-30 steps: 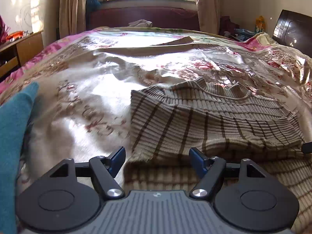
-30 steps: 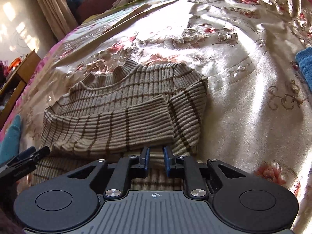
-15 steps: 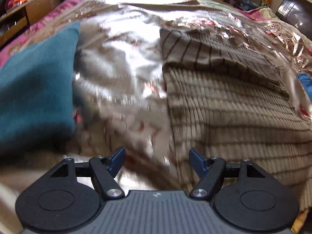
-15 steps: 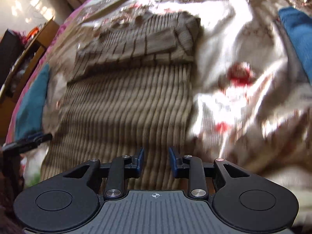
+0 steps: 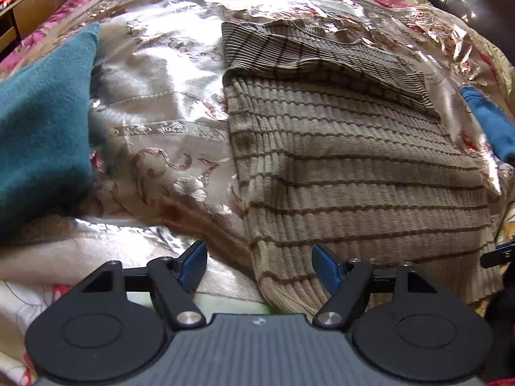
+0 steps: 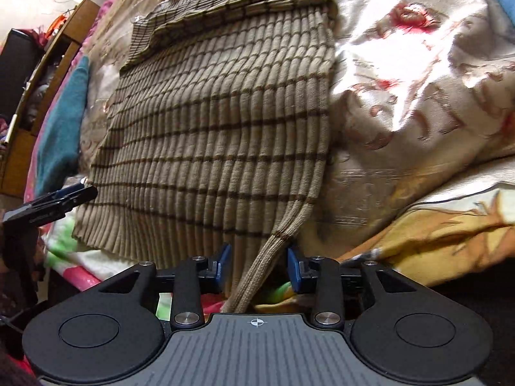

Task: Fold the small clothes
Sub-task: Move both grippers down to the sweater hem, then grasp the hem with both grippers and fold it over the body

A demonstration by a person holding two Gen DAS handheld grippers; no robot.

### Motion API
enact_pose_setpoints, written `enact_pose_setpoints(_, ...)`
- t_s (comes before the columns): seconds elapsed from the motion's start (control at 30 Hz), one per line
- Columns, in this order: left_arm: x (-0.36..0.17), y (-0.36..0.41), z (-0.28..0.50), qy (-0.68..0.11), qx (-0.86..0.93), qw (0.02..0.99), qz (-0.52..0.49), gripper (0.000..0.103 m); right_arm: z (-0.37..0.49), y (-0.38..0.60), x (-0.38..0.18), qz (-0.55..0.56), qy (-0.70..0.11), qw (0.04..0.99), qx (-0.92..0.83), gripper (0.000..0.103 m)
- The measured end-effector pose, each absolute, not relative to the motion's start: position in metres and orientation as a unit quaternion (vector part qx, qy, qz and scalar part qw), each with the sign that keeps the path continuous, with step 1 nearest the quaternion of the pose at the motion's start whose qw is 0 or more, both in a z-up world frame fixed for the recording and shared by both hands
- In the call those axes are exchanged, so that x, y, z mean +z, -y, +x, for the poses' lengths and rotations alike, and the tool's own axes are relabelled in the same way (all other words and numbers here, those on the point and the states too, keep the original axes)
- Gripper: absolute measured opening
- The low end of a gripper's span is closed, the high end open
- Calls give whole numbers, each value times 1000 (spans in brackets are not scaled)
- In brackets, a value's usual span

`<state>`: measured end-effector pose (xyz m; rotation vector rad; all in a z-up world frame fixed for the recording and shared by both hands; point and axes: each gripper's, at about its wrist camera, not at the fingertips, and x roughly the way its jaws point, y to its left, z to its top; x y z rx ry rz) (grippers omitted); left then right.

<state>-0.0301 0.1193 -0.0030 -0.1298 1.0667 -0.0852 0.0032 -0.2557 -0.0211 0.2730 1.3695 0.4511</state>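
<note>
A beige ribbed sweater with thin brown stripes (image 5: 354, 167) lies flat on the floral bedspread, its sleeves folded across the chest at the far end. My left gripper (image 5: 259, 265) is open at the sweater's near left hem corner, which lies between its fingers. My right gripper (image 6: 259, 265) is open at the near right hem corner (image 6: 276, 251), which hangs down between its blue pads. The sweater fills the middle of the right wrist view (image 6: 219, 122). The left gripper shows at that view's left edge (image 6: 54, 204).
A teal cloth (image 5: 42, 128) lies on the bed to the left of the sweater. A blue cloth (image 5: 489, 122) lies to its right. A shiny floral bedspread (image 5: 161, 96) covers the bed. A wooden cabinet (image 6: 42, 74) stands beside the bed on the left.
Both grippers pulled back from the folded sleeves to the sweater's near hem corners. The right gripper opened from nearly shut. The left gripper stayed open.
</note>
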Motion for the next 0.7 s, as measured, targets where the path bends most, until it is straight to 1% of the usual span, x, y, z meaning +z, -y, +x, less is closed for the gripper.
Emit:
enact_pose_setpoints(0.1, -5, -116, -33, -515, -44, 854, -62, 76, 6, 252, -23, 123, -629, 739, 209, 40)
enact_pose_setpoints(0.27, -1, -111, -31, -539, -72, 835, -81, 75, 7, 252, -27, 128, -638, 731, 207, 40)
enact_pose_setpoints(0.37, -7, -106, -26, -563, -82, 818, -81, 71, 9, 251, -33, 140, -642, 727, 201, 41)
enact_pose_setpoints(0.43, -10, -104, -22, -572, -84, 813, -74, 56, 10, 252, -36, 154, -639, 726, 202, 41)
enact_pose_setpoints(0.47, -10, -104, -21, -577, -85, 809, -76, 51, 10, 253, -37, 161, -638, 725, 202, 38)
enact_pose_setpoints(0.5, -11, -105, -20, -581, -88, 805, -82, 38, 11, 254, -38, 168, -636, 725, 201, 34)
enact_pose_setpoints(0.53, -12, -106, -20, -583, -89, 803, -89, 23, 11, 256, -38, 172, -635, 726, 201, 27)
enact_pose_setpoints(0.57, -13, -108, -20, -583, -90, 801, -96, 18, 11, 258, -38, 178, -633, 725, 202, 20)
enact_pose_setpoints(0.6, -13, -110, -21, -580, -89, 803, -105, 16, 11, 261, -38, 187, -631, 725, 203, 16)
enact_pose_setpoints(0.63, -12, -112, -21, -575, -89, 805, -116, 15, 11, 264, -38, 199, -627, 725, 205, 13)
enact_pose_setpoints(0.7, -7, -119, -22, -558, -96, 810, -154, 14, 12, 271, -35, 240, -612, 723, 214, 10)
